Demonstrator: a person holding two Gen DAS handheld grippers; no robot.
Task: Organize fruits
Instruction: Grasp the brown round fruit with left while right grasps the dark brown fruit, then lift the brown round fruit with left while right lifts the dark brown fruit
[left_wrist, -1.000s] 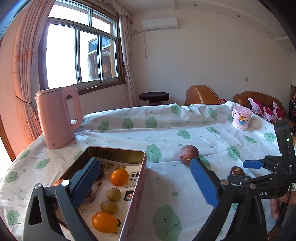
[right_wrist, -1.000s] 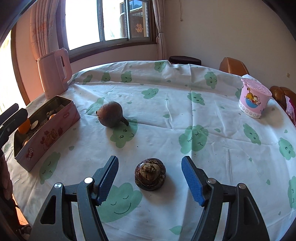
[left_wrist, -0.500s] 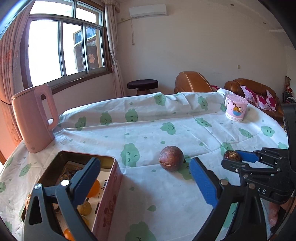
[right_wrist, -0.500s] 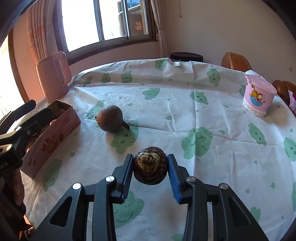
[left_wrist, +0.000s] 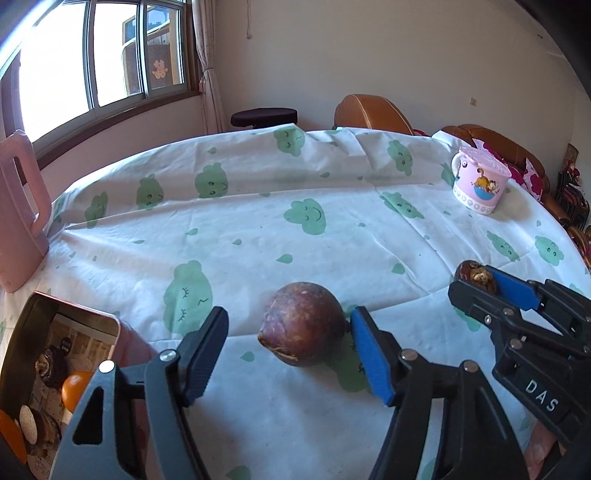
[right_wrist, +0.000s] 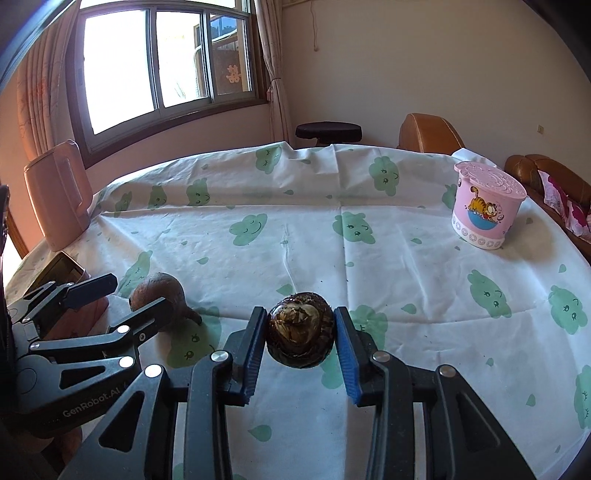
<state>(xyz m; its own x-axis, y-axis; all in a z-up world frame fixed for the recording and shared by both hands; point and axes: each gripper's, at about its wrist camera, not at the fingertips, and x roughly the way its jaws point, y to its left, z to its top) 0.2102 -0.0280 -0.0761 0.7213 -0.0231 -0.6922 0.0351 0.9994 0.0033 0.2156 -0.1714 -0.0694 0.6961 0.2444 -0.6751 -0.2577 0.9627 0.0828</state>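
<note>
A round brown fruit (left_wrist: 303, 326) lies on the cloud-print tablecloth (left_wrist: 332, 229) between the fingers of my left gripper (left_wrist: 290, 315). Its jaws are closing, and a gap still shows on the fruit's left side. My right gripper (right_wrist: 300, 325) is shut on a small dark, scaly fruit (right_wrist: 300, 336) low over the cloth. The left wrist view shows that right gripper (left_wrist: 476, 277) with the dark fruit (left_wrist: 471, 271) at the right. In the right wrist view the left gripper (right_wrist: 142, 293) straddles the brown fruit (right_wrist: 159, 288). An open tin box (left_wrist: 74, 314) at the lower left holds oranges (left_wrist: 75, 384) and other fruit.
A pink kettle (left_wrist: 18, 214) stands at the table's far left, just beyond the tin. A lidded pink cartoon cup (right_wrist: 487, 206) sits at the far right. Beyond the table are a dark stool (right_wrist: 328, 131) and brown armchairs (right_wrist: 428, 133).
My left gripper has swung right from above the tin to the brown fruit, and its jaws have narrowed. The right gripper has shut on the dark fruit.
</note>
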